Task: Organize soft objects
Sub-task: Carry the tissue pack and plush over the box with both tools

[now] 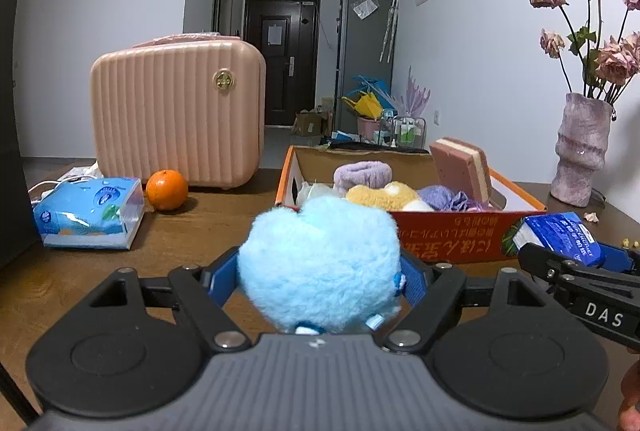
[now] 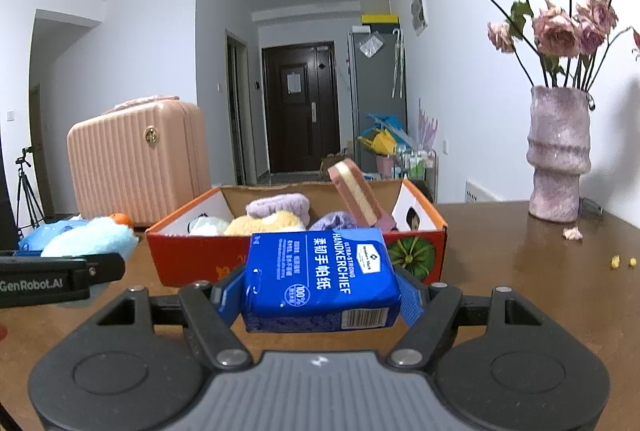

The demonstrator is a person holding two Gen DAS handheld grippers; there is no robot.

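While the left claw (image 1: 320,271) is closed on a fluffy blue plush toy (image 1: 320,263), its blue fingers (image 1: 219,277) pressed into the fur on both sides, the right claw (image 2: 320,289) is clamped on a blue handkerchief pack (image 2: 320,279), which sits crosswise between its fingers (image 2: 412,297) with the barcode end toward the camera. Both loads hang above the brown counter (image 1: 200,231), just short of the orange cardboard box (image 2: 192,259) that stands straight ahead of each claw. Inside the box lie a lilac fuzzy item (image 1: 362,173), a tan plush (image 1: 382,195), a white soft item (image 1: 314,191), a purple cloth (image 1: 448,199), and a pink layered sponge (image 1: 464,171) that leans tilted against the far right corner. Ahead and to the left of the left claw sit a blue tissue packet (image 1: 90,213), an orange (image 1: 167,189) just beside it, and a pink ribbed suitcase (image 1: 178,111) behind them. Far to the right of the right claw stands a mauve vase (image 2: 558,155) of dried roses (image 2: 560,27), with a fallen petal (image 2: 573,233) near its base
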